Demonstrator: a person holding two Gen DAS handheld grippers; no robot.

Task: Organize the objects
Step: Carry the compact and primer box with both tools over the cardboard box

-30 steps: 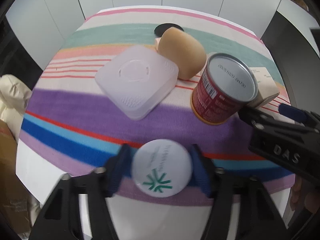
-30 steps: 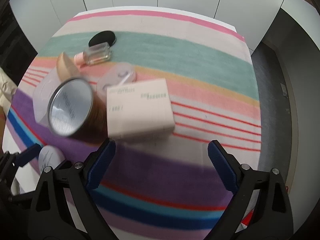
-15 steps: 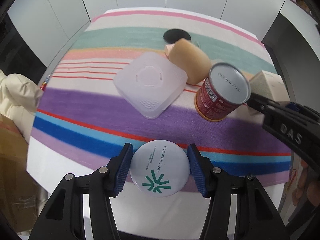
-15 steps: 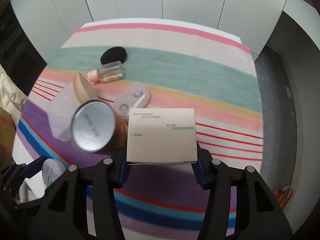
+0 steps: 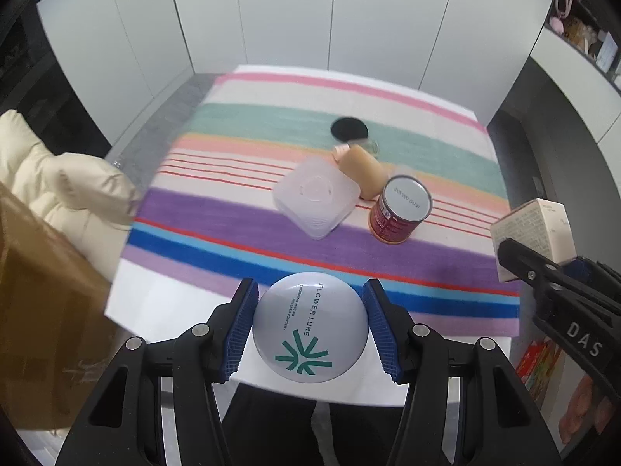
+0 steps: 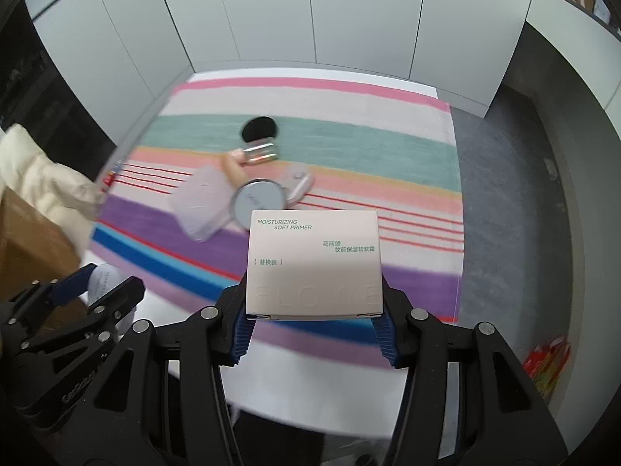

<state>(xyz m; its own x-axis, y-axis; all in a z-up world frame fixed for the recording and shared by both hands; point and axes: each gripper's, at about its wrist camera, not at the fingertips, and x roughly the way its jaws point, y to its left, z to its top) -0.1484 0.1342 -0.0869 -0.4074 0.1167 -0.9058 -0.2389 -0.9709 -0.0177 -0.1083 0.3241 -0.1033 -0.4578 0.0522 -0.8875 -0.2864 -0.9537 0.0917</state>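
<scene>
My left tongs are clamped on the compact, a round white case printed FLOWER LURE, one blue pad pressing each side. It hangs clear of the table, out over the near edge of the striped cloth.

My right tongs are closed on the primer box, a pale carton reading MOISTURIZING SOFT PRIMER, gripped by its lower sides and held up off the cloth. From the left camera that box shows at the far right, above the black arm of the right tongs.

On the cloth sit the rest, near the middle: a red can upright on the purple stripe, a clear square case just left of it, a tan sponge touching the case's far corner, a small glass bottle beyond that, and a black round puff on the green stripe. A cream jacket lies off the table to the left.
</scene>
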